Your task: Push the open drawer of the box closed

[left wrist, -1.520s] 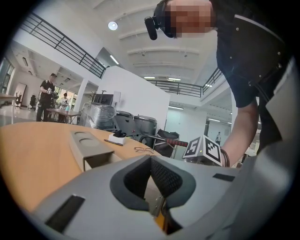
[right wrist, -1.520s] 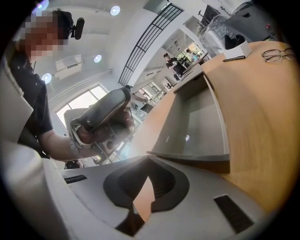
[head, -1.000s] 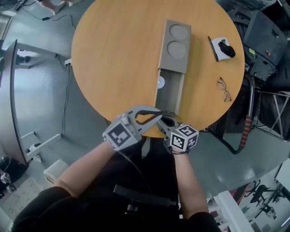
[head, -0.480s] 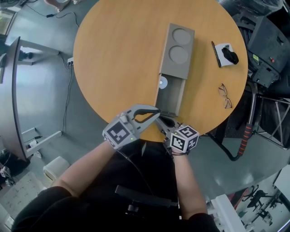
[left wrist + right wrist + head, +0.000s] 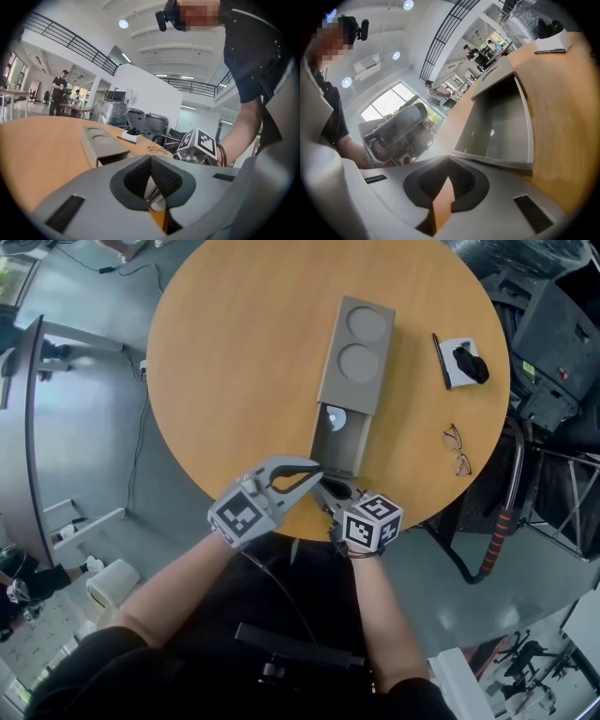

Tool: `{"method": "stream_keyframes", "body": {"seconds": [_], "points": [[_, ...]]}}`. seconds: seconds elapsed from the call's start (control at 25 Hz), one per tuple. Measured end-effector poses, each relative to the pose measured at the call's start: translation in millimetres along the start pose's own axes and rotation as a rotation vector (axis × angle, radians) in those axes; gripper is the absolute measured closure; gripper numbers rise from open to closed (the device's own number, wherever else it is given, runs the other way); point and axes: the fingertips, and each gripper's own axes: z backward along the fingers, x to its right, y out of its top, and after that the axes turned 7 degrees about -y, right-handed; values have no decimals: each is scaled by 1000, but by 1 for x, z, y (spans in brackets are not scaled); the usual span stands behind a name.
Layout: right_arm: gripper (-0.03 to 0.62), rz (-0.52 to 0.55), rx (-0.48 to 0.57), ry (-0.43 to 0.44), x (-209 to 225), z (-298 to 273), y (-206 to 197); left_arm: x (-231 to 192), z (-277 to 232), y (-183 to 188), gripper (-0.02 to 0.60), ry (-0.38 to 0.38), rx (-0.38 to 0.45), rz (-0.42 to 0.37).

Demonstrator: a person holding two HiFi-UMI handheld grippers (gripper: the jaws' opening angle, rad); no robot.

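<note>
With jaws together and empty, the left claw [image 5: 317, 471] and right claw [image 5: 330, 491] are pressing at the drawer [image 5: 336, 442] front just ahead. It is sliding further into the box [image 5: 356, 343], and less of it is showing than a second ago.

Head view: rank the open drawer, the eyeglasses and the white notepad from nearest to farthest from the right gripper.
1. Open drawer, just ahead of the right gripper.
2. Eyeglasses, off to the right.
3. White notepad, farther back on the right.
</note>
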Motion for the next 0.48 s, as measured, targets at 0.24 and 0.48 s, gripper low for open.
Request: {"method": "stream_keyframes", "body": {"seconds": [0.24,0.48], "points": [[591,-14,-3,33,5,-3,19,-12,-7,2,549,31,1,26],[591,-9,9,48,15,-8,43,-28,-17,9,549,55,9,35]]}}
